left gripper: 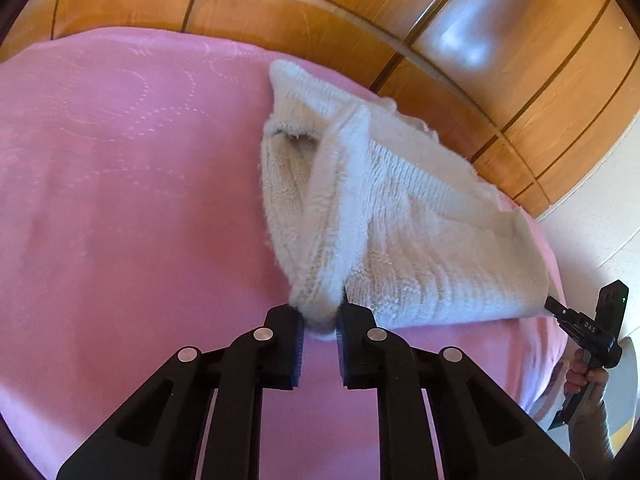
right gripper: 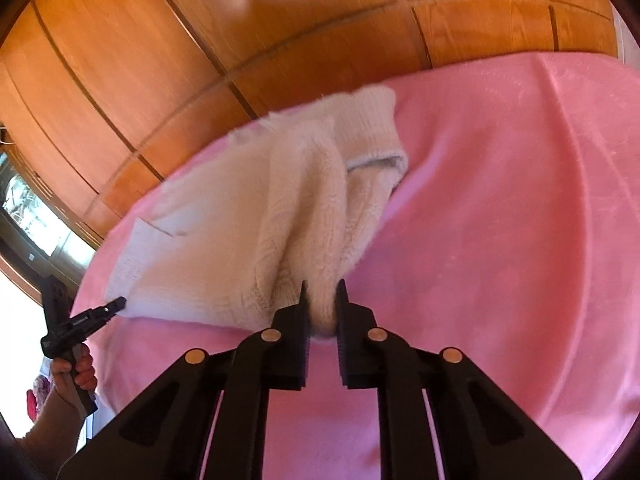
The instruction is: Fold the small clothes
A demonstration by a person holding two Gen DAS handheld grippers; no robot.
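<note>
A: On the pink quilted bedspread (left gripper: 120, 200), near its far edge by the brown wooden panelled wardrobe (left gripper: 320, 12), lies the fluffy white knitted garment (left gripper: 420, 232).

B: Left gripper (left gripper: 320, 320)?

A: Jaws narrowed, clamped on a bunched strip of the garment, pulled taut toward the camera.

B: Right gripper (right gripper: 320, 312)?

A: Same thing, closed onto another gathered fold. In the left view its tip touches the garment's near corner, fabric lifted between both.
</note>
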